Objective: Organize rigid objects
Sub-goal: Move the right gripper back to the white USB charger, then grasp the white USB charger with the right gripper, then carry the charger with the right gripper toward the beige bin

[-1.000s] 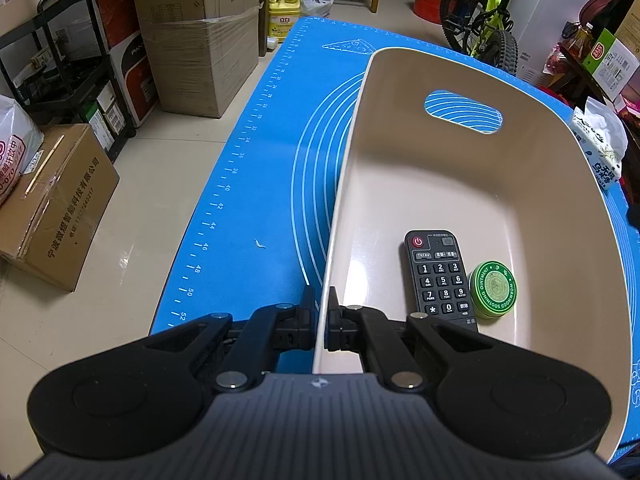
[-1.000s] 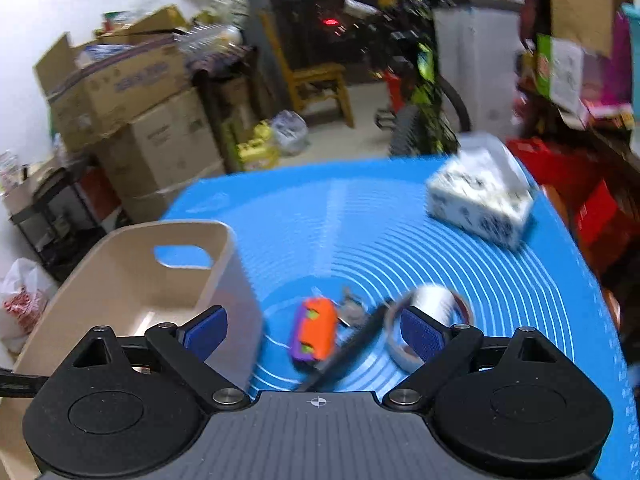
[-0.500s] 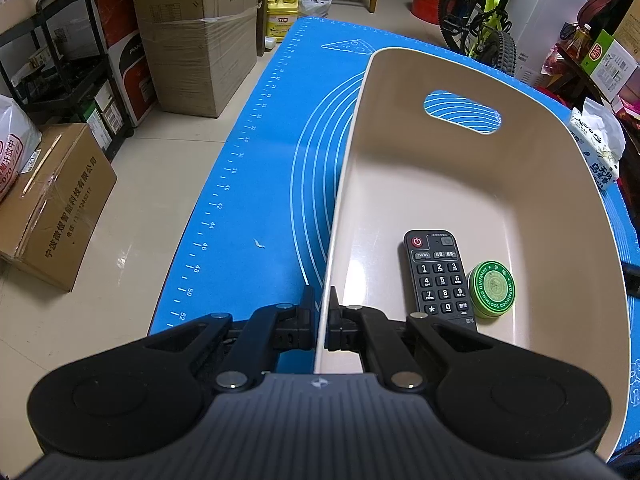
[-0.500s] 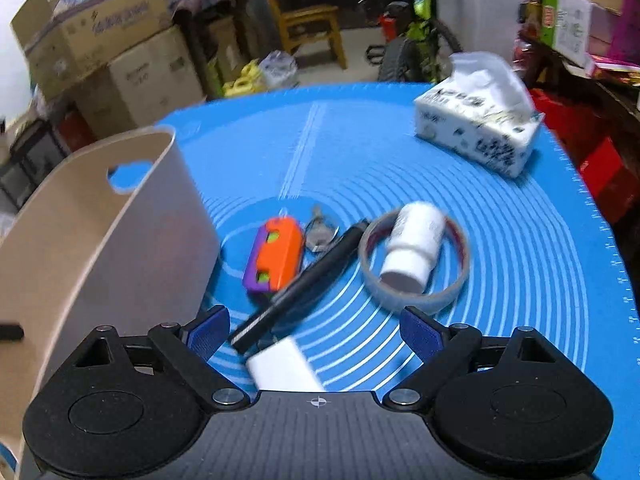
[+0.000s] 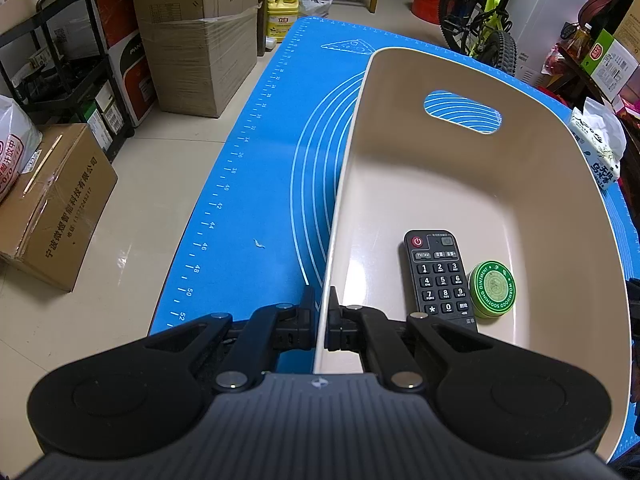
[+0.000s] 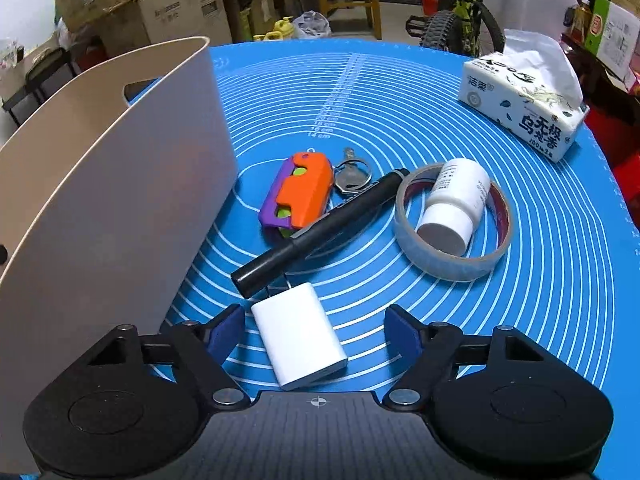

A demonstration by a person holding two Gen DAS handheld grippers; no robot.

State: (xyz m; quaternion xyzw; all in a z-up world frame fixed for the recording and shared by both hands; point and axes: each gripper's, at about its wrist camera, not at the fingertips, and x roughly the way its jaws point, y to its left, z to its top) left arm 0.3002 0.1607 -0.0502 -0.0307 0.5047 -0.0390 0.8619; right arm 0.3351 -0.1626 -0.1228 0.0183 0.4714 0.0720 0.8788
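Note:
My left gripper (image 5: 323, 316) is shut on the near rim of a beige bin (image 5: 452, 184). A black remote (image 5: 438, 276) and a green ointment tin (image 5: 492, 287) lie inside it. My right gripper (image 6: 316, 330) is open, low over the blue mat, with a white power bank (image 6: 298, 334) between its fingers. Beyond lie a black marker (image 6: 316, 230), an orange-purple toy knife (image 6: 300, 194), a key on a ring (image 6: 351, 176), and a white bottle (image 6: 458, 200) resting inside a tape roll (image 6: 452, 256). The bin's outer wall (image 6: 116, 208) stands to the left.
A tissue pack (image 6: 524, 100) sits at the mat's far right; it also shows in the left wrist view (image 5: 596, 148). The blue mat (image 5: 256, 184) ends at the table's left edge. Cardboard boxes (image 5: 200, 32), a shelf cart, a chair and a bicycle (image 5: 488, 12) stand on the floor beyond.
My right gripper has dropped and moved forward toward the loose items; the white power bank now lies between its open fingers. The left gripper and bin have not moved.

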